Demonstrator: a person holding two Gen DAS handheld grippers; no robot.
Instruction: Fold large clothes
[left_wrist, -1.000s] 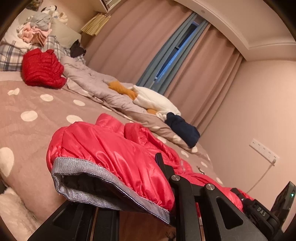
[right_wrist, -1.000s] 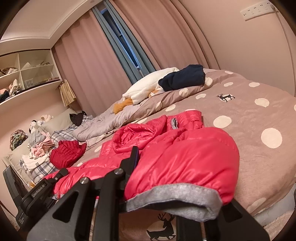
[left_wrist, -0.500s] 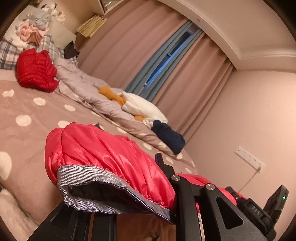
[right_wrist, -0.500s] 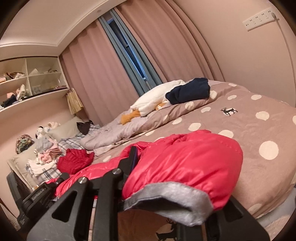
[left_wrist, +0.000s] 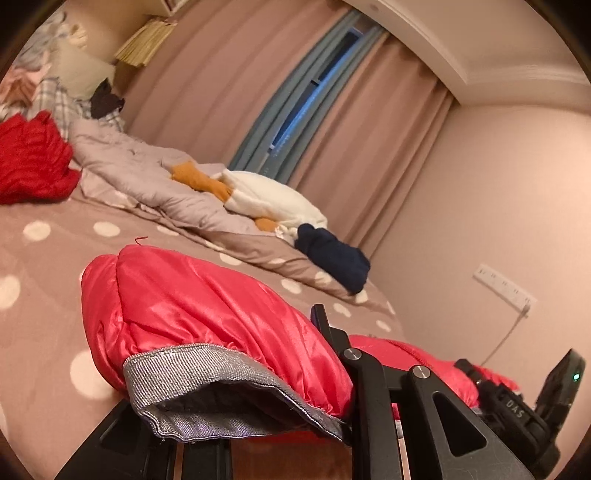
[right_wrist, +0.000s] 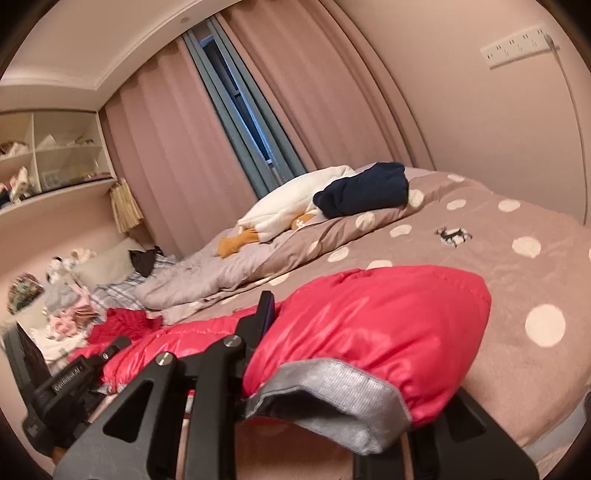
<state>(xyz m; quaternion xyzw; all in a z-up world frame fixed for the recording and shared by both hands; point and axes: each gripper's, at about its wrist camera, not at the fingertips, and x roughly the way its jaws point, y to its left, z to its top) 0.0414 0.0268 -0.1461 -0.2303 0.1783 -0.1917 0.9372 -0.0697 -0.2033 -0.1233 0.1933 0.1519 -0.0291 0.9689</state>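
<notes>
Above the dotted bed (right_wrist: 524, 288), both tools apparently pinching red puffer jacket (left_wrist: 207, 314) hem, jaws nearly together.

home bedroom; bed (right_wrist: 517, 295), curtains (right_wrist: 177, 155)

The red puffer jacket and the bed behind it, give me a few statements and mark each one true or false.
1. Both tools, left tool and right tool, are shut on the red puffer jacket. True.
2. The jacket's hem band is yellow. False: it is grey.
3. A navy garment lies against a white garment near the curtains. True.
4. The bedspread is striped. False: it is brown with pale dots.
5. The shelves are bare. False: things sit on them.
</notes>
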